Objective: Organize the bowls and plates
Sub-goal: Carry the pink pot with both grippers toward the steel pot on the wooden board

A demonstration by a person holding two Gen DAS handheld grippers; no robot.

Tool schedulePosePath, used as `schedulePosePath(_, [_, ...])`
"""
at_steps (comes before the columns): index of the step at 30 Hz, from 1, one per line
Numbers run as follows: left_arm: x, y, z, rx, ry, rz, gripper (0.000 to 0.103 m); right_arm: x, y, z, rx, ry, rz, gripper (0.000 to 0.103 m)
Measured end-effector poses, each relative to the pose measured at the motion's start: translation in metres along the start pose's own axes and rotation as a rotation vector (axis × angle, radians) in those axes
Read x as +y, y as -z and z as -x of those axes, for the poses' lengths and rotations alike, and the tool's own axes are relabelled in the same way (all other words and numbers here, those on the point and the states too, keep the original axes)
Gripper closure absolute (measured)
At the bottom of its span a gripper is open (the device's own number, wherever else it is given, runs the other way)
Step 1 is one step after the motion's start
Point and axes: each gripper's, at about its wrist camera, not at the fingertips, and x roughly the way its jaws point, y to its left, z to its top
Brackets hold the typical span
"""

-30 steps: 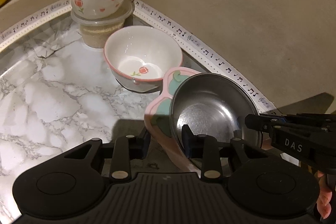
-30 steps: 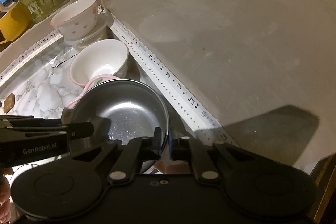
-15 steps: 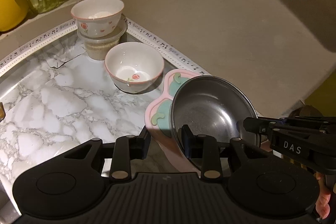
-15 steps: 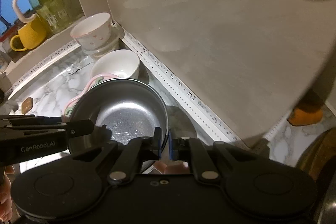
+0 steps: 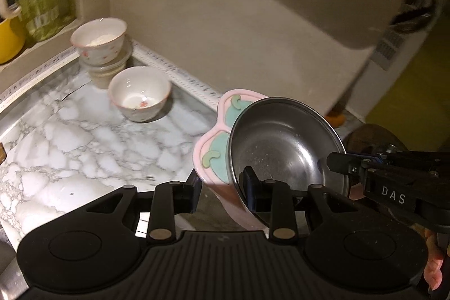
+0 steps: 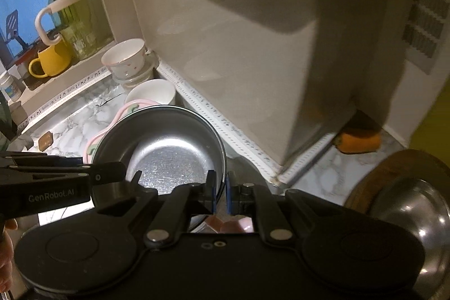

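Note:
A steel bowl (image 5: 284,151) nests in a pink dish with green patches (image 5: 216,156), and both hang tilted above the counter. My left gripper (image 5: 222,190) is shut on the near wall of the pink dish and the bowl's rim together. My right gripper (image 6: 220,190) is shut on the steel bowl's (image 6: 166,148) rim on the opposite side. Its fingertips (image 5: 337,162) reach in from the right in the left wrist view. A white rose-print bowl (image 5: 139,94) sits on the marble counter (image 5: 70,137). A second rose-print bowl (image 5: 98,38) rests on a clear container in the corner.
The wall runs close behind the bowls. A green jar (image 6: 73,18) and a yellow mug (image 6: 50,61) stand on the window ledge. A steel plate on a wooden board (image 6: 407,201) lies at the right, beyond an orange object (image 6: 358,141).
Both grippers have risen and drawn back together, carrying the steel bowl and pink dish up off the counter. The two white bowls now look smaller and farther away.

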Motion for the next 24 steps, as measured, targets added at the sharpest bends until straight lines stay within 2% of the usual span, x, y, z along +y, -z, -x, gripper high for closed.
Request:
schedulePosePath(12, [-0.076, 0.0, 0.017, -0.001, 0.101, -0.096, 0.073, -0.045, 0.024, 0.071, -0.054, 0.101, -0.067, 0.096])
schedulePosePath(24, [-0.155, -0.003, 0.001, 0.027, 0.196, -0.225, 0.073, -0.103, 0.046, 0.117, -0.078, 0.214, -0.166, 0.095])
